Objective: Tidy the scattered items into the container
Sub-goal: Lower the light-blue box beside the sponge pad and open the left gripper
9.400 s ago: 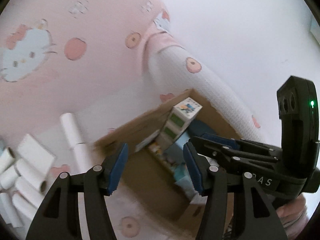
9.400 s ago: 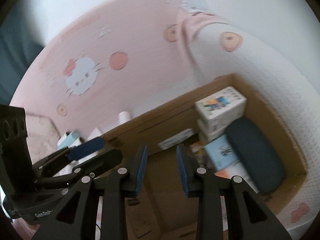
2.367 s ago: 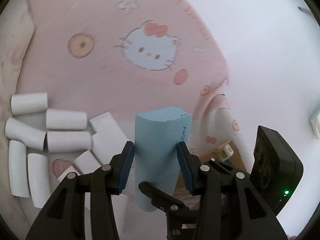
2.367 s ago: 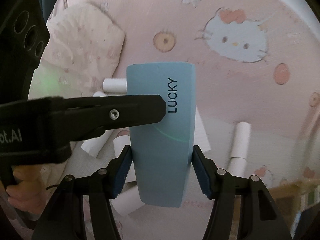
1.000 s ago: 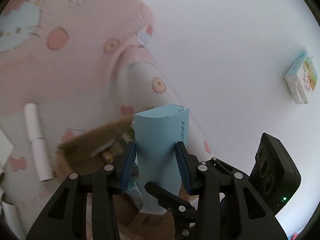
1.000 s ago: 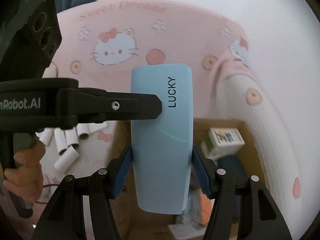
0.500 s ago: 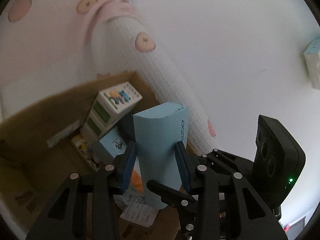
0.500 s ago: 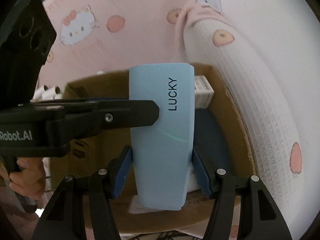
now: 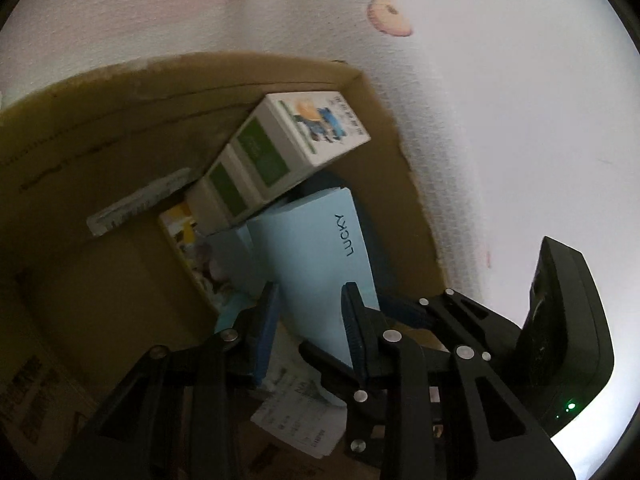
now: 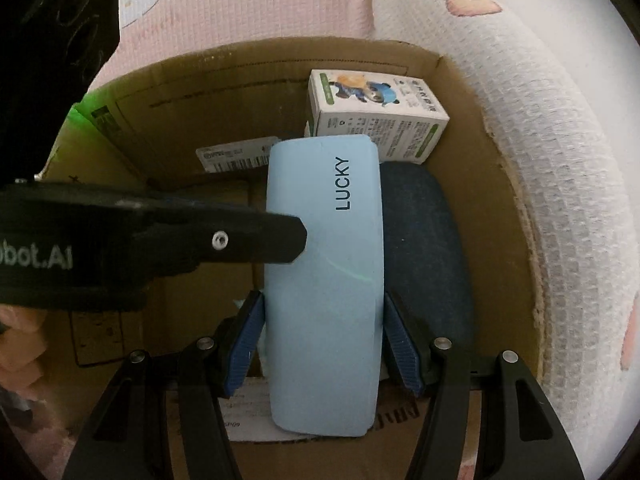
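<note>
A light blue case marked LUCKY hangs inside the open cardboard box, low over the things in it. My right gripper is shut on the case's two long sides near its lower end. My left gripper has the same case between its blue pads, which touch it, and its jaws are closing. In the right wrist view one black left finger lies across the case's left edge. A hand shows at the left edge.
In the box a white and green carton stands in the far corner, a dark blue case lies along the right wall, and papers cover the floor. A white padded bolster runs beside the box on pink bedding.
Both grippers have sunk with the blue case from above the box down into it. The box now fills both views, and the left jaws stand closer together.
</note>
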A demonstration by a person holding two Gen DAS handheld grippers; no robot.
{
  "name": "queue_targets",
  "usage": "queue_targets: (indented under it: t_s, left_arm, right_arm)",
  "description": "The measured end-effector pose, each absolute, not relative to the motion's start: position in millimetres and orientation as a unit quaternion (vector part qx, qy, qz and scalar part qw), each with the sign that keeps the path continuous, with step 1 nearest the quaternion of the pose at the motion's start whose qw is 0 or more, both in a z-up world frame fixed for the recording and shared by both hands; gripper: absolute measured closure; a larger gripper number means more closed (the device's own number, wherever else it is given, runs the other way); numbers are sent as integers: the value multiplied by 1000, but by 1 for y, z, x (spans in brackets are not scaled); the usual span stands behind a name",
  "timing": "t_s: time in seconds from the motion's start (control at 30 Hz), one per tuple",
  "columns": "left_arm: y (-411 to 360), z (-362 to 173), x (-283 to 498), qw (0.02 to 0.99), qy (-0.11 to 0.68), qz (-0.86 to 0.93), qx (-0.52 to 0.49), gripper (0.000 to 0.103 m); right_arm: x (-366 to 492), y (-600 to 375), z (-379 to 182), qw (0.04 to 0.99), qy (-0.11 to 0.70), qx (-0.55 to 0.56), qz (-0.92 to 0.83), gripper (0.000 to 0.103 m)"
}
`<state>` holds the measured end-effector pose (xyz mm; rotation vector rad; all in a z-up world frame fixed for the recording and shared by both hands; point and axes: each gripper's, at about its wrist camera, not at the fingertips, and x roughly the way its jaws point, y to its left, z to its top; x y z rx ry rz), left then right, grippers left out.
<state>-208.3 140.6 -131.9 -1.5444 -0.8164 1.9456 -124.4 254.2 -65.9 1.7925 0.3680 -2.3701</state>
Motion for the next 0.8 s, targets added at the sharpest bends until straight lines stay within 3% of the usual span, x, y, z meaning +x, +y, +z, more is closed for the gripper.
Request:
queue_targets:
  t_s: [0.27,0.43,0.47,0.5,0.57,0.8]
  left_arm:
    - [147,-152,-209,253,-308,685,-610,69]
    - [151,-156,-209,261,-307,676,-617,70]
    - [150,-157,-209,260,-310,675,-617,74]
    - [149,-158,-208,255,-312,676,-617,80]
    - [147,-162,-209,251,-321,670,-621,81]
    - [152,-167,-206,267,-318,654,-632,82]
  right_arm:
    - [-122,261,-59,48,158,583,-796,44]
    - [-115,288,-37,31,105,585,-804,44]
    - [-106,292,-34,30,92,585,-806,47]
    - [-102,294,-32,31,82,582,-808,58]
    - [-97,293,-33,39,77,584,-807,79]
    - [-83,277,-60,49,119,612,-780,85]
